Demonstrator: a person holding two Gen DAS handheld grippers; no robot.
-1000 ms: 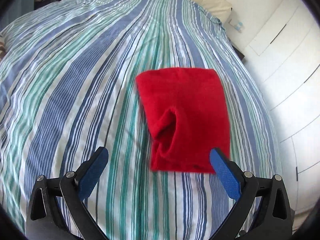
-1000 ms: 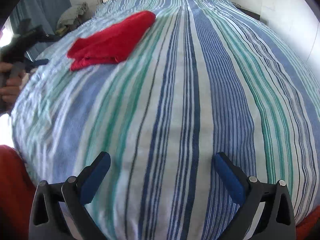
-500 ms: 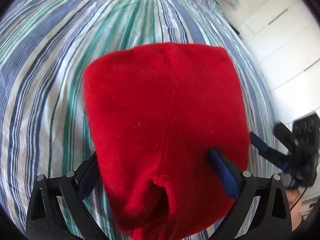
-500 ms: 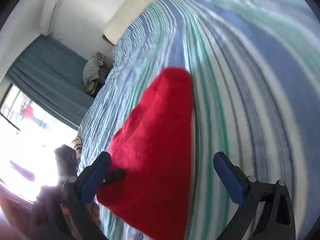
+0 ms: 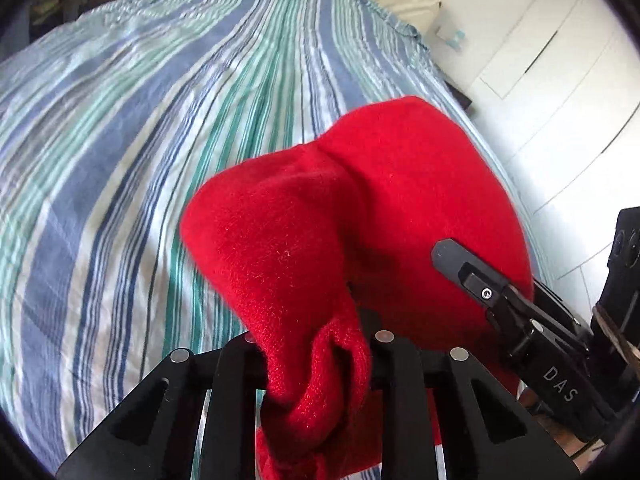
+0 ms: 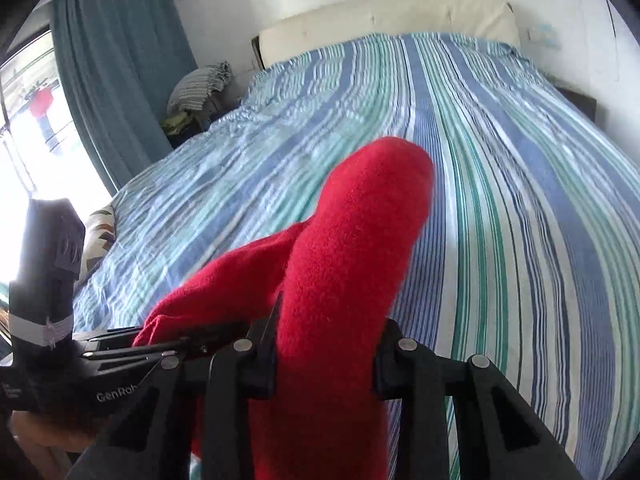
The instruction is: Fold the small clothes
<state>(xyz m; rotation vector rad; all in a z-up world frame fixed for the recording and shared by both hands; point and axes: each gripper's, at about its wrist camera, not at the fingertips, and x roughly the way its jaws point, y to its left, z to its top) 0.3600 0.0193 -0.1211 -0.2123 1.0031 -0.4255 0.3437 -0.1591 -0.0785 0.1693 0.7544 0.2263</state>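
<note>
A small red knitted garment is lifted off the striped bed cover. My left gripper is shut on its near bunched edge. My right gripper is shut on another edge of the red garment, which stands up between the jaws. The right gripper's black finger shows in the left wrist view at the garment's right side. The left gripper's body shows at the lower left of the right wrist view, its fingers against the cloth.
The striped cover spreads over the whole bed up to a cream headboard. White wardrobe doors stand to the right. A blue curtain and a pile of clothes are at the far left.
Both grippers were open; now both are shut on the red garment. The garment lay flat on the bed; now it is raised and bunched between them.
</note>
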